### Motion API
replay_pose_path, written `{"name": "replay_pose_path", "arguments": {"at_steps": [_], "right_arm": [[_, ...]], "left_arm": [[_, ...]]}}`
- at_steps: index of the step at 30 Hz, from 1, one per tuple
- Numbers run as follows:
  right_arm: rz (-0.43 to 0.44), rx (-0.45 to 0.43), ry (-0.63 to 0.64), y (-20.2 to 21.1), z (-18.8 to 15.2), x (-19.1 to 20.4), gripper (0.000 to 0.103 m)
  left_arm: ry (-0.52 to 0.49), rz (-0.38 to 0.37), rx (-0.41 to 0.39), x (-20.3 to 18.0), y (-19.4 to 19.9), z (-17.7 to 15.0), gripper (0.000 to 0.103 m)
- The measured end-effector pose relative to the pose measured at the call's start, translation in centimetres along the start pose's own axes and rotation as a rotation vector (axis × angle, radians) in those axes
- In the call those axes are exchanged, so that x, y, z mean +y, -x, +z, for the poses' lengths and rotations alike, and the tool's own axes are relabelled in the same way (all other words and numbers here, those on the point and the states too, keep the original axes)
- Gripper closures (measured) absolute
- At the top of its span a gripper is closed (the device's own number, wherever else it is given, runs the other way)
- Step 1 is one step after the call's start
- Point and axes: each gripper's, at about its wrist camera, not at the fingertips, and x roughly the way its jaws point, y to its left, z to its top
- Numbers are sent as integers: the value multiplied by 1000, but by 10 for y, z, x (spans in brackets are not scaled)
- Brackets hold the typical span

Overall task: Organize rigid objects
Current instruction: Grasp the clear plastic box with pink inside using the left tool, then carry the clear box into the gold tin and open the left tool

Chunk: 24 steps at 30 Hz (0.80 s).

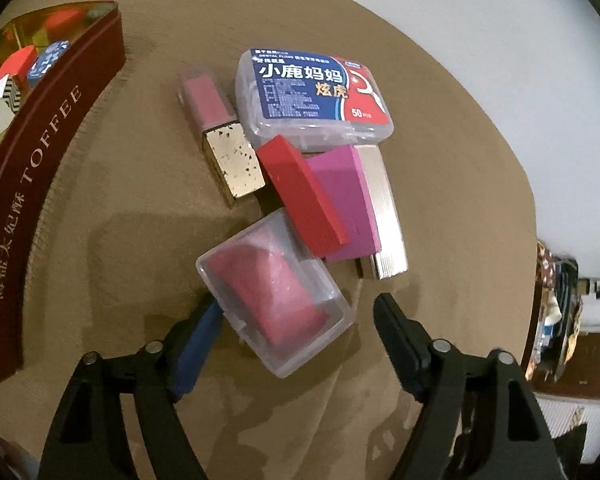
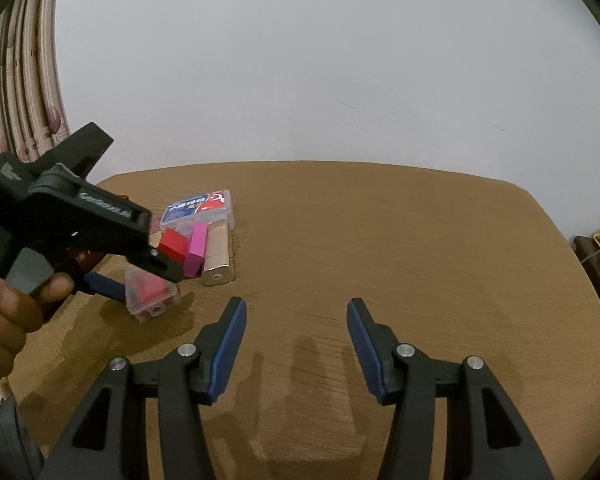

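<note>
Brown wood-grain table lies beneath the jaws. Plain white wall stands beyond them. Patterned curtain hangs far left of the jaws.

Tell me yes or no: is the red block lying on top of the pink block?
Yes, in the left wrist view the red block rests tilted across the pink block, covering its left part.

You have one dark red toffee tin at the table's edge, and it holds at least three small items, too cramped to count surely. On the brown wooden table you have two clear plastic boxes: one blue-and-red labelled dental floss box and one box with a pink block inside. You also have one gold-and-pink lipstick tube, one red flat block, one magenta block and one silver metal bar.
</note>
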Motion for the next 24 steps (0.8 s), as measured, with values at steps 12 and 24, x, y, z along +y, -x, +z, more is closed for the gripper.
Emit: {"name": "replay_pose_path", "arguments": {"at_steps": [12,24], "right_arm": [[5,6,-24,-5,4,-1,49],[-12,25,-56,-15,4,-4,49]], "left_arm": [[-38,88,-10,-15,-6,2,42],[-132,17,17,16,25,-21,44]]}}
